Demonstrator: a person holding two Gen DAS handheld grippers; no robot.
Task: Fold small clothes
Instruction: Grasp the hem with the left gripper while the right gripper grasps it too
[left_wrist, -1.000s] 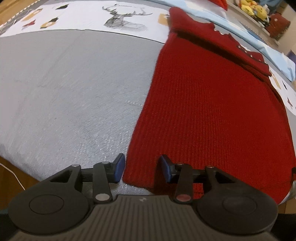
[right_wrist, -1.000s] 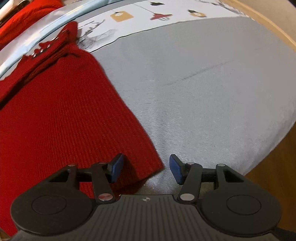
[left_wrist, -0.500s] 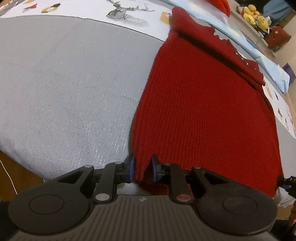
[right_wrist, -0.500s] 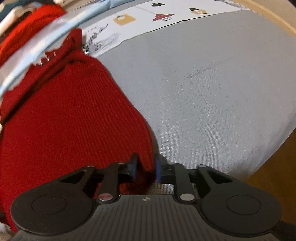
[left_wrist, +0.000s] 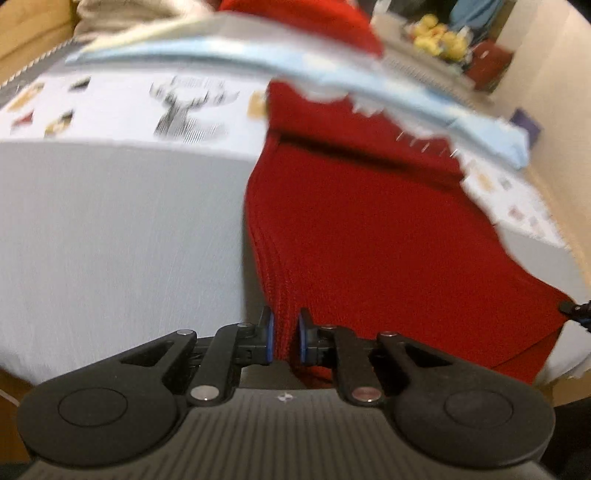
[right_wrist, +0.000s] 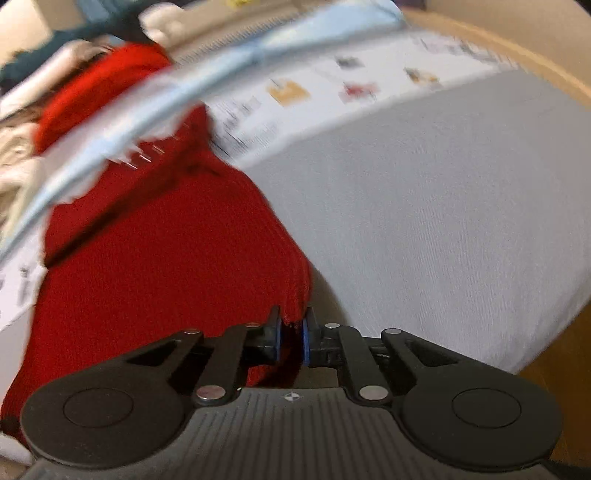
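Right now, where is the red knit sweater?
The red knit sweater lies on the grey bedsheet, its near hem corners pinched by the left gripper and right gripper.

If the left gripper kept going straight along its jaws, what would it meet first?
Probably more of the red knit garment already pinched in the left gripper; blur leaves depth beyond it unclear.

Red knit garment on grey bed

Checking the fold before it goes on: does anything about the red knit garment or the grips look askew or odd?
Nothing stands out. The left gripper and the right gripper each pinch a near corner of the red knit garment, which hangs undamaged over the grey bedcover. Both views are motion-blurred.
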